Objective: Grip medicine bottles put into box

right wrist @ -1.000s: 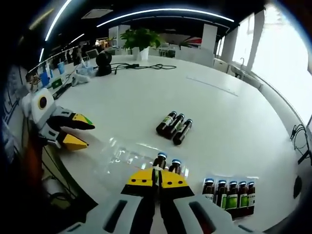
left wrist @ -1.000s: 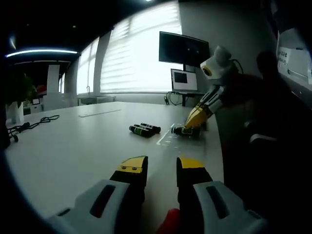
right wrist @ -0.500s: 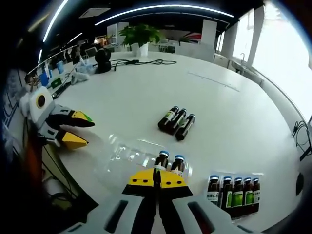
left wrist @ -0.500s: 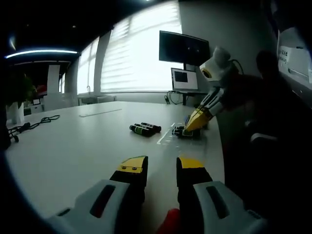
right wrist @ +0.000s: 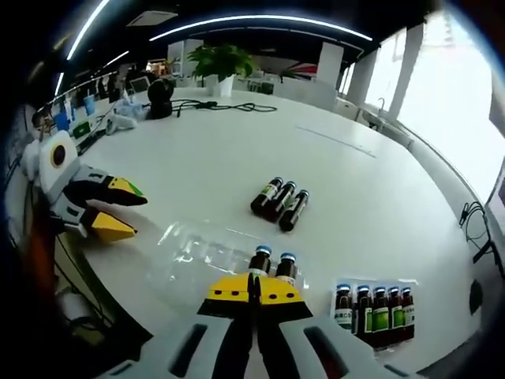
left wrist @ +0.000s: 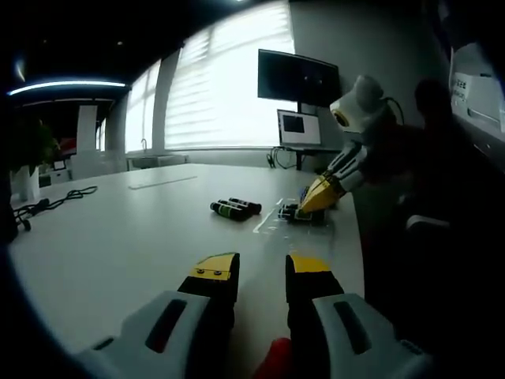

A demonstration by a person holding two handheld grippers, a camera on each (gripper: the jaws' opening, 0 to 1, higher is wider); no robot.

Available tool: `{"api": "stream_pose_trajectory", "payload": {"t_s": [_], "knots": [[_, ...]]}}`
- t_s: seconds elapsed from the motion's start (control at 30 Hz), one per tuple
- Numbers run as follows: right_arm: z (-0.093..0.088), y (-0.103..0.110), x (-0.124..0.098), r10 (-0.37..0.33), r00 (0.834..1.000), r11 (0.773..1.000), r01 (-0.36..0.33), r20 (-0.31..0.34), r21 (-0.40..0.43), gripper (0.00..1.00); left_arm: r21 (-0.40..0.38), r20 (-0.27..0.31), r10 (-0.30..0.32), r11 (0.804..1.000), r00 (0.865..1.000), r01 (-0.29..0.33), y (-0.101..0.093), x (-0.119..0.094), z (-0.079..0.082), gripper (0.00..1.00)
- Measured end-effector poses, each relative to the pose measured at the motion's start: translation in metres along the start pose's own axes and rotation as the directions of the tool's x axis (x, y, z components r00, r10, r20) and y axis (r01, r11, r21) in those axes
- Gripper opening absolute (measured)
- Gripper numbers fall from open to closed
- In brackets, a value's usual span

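A clear plastic tray [right wrist: 193,251] lies on the white table [right wrist: 197,166], and two brown medicine bottles [right wrist: 272,261] with blue caps stand in its near end. My right gripper [right wrist: 254,289] is shut with nothing in it, just behind those two bottles. Three more bottles [right wrist: 278,199] lie side by side farther out on the table. In the left gripper view the same lying bottles [left wrist: 234,208] sit left of the tray [left wrist: 276,219], with the right gripper [left wrist: 322,193] hanging over it. My left gripper [left wrist: 260,268] is open and empty, low over the table.
A second tray filled with several bottles [right wrist: 375,309] sits to the right of the first. The left gripper [right wrist: 106,209] shows open at the table's left edge. A cable [right wrist: 229,106], a plant [right wrist: 221,63] and desk clutter lie at the far side. A monitor [left wrist: 298,79] stands behind.
The right gripper has drawn back and up a little from the two standing bottles, staying shut. The left gripper has not moved.
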State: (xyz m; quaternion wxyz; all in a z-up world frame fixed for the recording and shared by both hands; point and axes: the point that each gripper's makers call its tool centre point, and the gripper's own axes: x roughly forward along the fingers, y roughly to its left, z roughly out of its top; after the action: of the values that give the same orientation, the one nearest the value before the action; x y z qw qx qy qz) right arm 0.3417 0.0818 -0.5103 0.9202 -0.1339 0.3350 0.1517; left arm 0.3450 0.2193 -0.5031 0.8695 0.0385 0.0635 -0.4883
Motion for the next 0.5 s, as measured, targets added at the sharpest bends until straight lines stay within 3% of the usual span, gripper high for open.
{"api": "stream_pose_trajectory", "payload": {"t_s": [0.07, 0.23, 0.5], "knots": [[0.003, -0.002, -0.001, 0.015, 1.000, 0.999, -0.016, 0.018, 0.045, 0.00, 0.000, 0.001, 0.000, 1.000, 1.000, 0.000, 0.000, 0.000, 0.000, 0.18], [0.013, -0.009, -0.005, 0.009, 0.999, 1.000, -0.010, 0.046, 0.004, 0.00, -0.002, 0.002, -0.001, 1.000, 1.000, 0.001, 0.000, 0.000, 0.000, 0.18], [0.012, -0.025, -0.004, -0.007, 0.999, 0.997, 0.010, 0.048, -0.072, 0.04, -0.002, 0.004, -0.005, 1.000, 1.000, 0.005, -0.001, 0.000, 0.001, 0.18]]}}
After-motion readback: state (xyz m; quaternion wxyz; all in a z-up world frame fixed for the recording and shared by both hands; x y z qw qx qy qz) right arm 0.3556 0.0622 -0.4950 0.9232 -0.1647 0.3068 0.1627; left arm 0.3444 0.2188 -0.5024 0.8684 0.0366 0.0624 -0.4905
